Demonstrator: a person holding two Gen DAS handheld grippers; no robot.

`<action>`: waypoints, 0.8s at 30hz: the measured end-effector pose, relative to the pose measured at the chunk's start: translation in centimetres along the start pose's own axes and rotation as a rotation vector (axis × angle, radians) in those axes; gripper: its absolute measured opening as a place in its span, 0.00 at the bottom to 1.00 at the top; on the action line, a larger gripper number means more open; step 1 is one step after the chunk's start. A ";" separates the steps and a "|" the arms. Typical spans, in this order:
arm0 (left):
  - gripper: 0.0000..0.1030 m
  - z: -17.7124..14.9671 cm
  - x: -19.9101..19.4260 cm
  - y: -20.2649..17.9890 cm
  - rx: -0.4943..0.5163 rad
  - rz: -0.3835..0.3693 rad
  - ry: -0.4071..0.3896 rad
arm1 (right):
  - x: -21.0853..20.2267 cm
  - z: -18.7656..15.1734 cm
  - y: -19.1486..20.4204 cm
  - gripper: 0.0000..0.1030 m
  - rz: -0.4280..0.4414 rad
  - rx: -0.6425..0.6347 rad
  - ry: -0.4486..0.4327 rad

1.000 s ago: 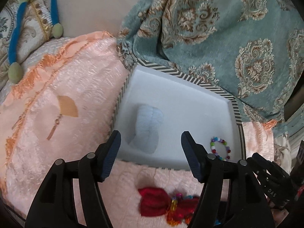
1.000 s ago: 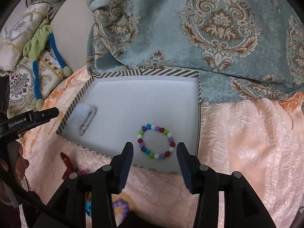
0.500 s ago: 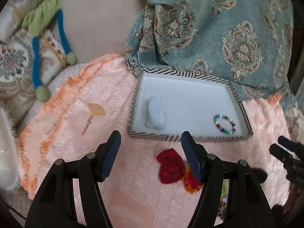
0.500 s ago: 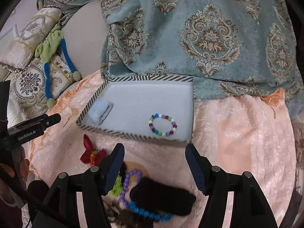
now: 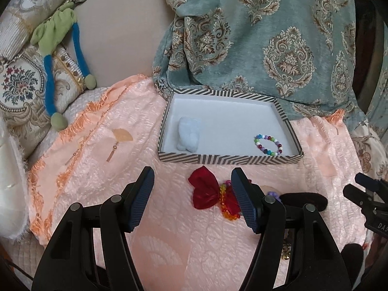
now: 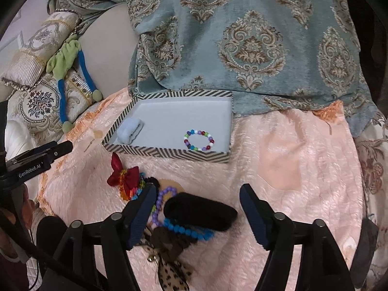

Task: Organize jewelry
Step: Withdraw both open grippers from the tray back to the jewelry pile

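Shallow rectangular box [image 5: 230, 158], zigzag black-and-white striped walls, plain white floor, sits on a peach quilted blanket [image 5: 101, 160] with a frayed orange fringe. Behind it hangs teal woven fabric [image 6: 254, 36] with tan medallion patterns.

Box contents: a round bracelet [image 6: 199, 140] of glossy multicoloured beads near the right front corner; a soft pale-blue fluffy scrunchie [image 5: 188, 134] against the left wall. The two lie well apart.

Loose pile on the blanket in front of the box: a red satin bow [image 5: 205, 191] touching a string of orange and yellow beads [image 5: 226, 208]; a thick black fabric band [image 6: 200, 214] over a blue bead bracelet [image 6: 188, 229] and a purple bead strand [image 6: 161, 202]; a leopard-print piece [image 6: 171, 275] nearest the camera.

Left gripper [image 5: 192, 198]: jaws wide, nothing between them, bow just ahead between the fingertips. Right gripper [image 6: 197, 212]: jaws wide, nothing held; black band lies between the fingers, whether touching them I cannot tell
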State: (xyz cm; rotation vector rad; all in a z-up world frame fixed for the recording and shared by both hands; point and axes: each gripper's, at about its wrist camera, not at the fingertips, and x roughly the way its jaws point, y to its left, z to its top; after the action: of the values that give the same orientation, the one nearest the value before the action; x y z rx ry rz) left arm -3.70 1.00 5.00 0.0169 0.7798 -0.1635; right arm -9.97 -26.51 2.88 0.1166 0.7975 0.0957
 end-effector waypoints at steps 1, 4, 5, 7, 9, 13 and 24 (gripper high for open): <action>0.64 -0.1 -0.2 0.1 -0.005 -0.004 0.002 | -0.2 -0.2 -0.2 0.69 -0.001 0.002 0.000; 0.64 -0.4 -0.4 0.3 -0.014 -0.021 0.016 | -0.6 -1.1 -0.6 0.69 -0.001 0.005 0.011; 0.64 -0.5 -0.4 0.3 -0.016 -0.028 0.023 | -0.6 -1.4 -0.7 0.69 -0.002 0.006 0.016; 0.64 -0.8 -0.5 0.4 -0.023 -0.035 0.033 | -0.6 -1.9 -1.0 0.69 -0.005 0.008 0.026; 0.64 -1.2 -0.3 0.6 -0.029 -0.040 0.044 | -0.4 -2.4 -1.4 0.69 -0.007 0.014 0.039; 0.64 -2.2 0.9 0.8 -0.051 -0.080 0.104 | 0.5 -3.3 -2.4 0.69 -0.018 0.036 0.067; 0.64 -4.7 5.3 -0.6 -0.037 -0.134 0.220 | 2.4 -3.9 -3.0 0.69 0.006 0.064 0.103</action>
State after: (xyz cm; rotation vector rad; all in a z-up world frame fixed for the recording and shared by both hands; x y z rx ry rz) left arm -3.33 -0.01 -2.04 -0.0529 1.0036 -0.2777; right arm -10.98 -28.89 -1.96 0.1753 0.9037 0.0821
